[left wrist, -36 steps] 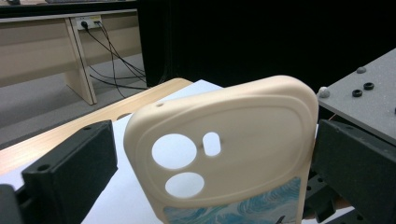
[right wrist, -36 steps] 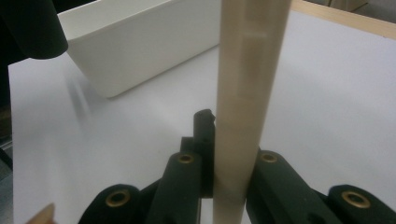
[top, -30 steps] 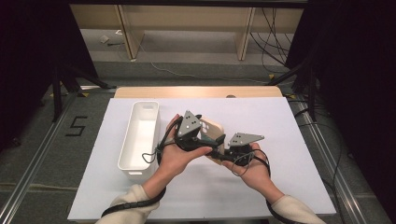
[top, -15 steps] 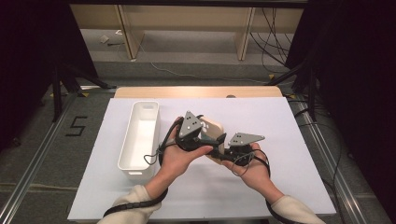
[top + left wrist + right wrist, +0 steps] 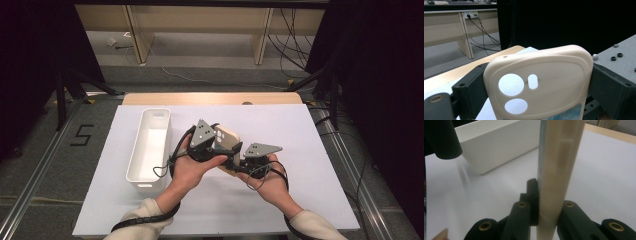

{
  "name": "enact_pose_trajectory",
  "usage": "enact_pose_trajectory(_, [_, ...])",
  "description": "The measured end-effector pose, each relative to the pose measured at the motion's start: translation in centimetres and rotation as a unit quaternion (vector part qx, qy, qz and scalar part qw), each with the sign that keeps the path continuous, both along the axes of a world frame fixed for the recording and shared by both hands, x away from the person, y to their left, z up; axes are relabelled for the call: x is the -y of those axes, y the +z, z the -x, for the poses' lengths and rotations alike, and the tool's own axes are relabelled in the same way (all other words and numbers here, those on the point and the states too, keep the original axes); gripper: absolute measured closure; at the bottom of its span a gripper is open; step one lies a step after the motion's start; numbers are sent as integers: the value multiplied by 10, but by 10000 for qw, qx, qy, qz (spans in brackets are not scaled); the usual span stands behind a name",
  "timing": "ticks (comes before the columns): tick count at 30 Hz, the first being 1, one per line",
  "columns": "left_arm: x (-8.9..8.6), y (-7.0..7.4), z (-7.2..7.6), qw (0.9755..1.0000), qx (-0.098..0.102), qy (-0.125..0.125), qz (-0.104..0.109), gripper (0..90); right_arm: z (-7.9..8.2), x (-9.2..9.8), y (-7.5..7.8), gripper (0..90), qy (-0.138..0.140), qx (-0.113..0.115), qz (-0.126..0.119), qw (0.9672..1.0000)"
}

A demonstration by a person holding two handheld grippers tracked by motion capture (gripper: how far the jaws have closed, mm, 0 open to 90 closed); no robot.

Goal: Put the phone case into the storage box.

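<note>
Table (image 5: 320, 165), covered by a white sheet, seen from above; a person's forearms enter from the near edge. On the sheet, left of centre, stands a long white bin (image 5: 150, 145), open-topped, with nothing visible inside.

Phone case (image 5: 227, 142), cream-coloured, with blue-patterned card showing at its lower edge in the left claw view (image 5: 539, 85). It is held off the table between the two hands, just right of the bin and apart from it, its camera cut-outs facing the left claw's camera.

Right claw (image 5: 239, 164): clenched on the case. The right claw view shows both black jaws pressing the flat faces of the case (image 5: 556, 170) near its lower end, the case rising edge-on and upright.

Left claw (image 5: 215, 150): its jaws flank the two side edges of the case across its width and have just been closing, with the case between them. Whether the pads already press on those edges cannot be told from the pictures.

Step in hand, as judged: a hand-over, or a two-claw hold on the case, with the left claw taking its purchase while the right supports. The next move likely calls for the left jaws to seat firmly on both edges before the right claw lets go; the bin lies close on the left as a probable destination.
</note>
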State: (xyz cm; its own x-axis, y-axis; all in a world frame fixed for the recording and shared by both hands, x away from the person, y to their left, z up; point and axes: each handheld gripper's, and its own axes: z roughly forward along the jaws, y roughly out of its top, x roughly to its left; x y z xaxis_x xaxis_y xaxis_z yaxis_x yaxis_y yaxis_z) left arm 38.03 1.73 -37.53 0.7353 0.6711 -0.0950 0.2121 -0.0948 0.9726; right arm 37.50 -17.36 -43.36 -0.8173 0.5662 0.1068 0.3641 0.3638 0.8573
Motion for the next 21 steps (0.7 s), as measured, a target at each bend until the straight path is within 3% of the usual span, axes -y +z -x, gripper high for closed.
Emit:
enact_pose_trajectory(13, [0,1,0,10000,37,-43,-44,99,-1,1,0,768,-81,-21,-57,9999])
enact_pose_trajectory(21, [-2,2,0,10000,66,2,-29,99,0,-1,2,635,-61,97,-74,9999])
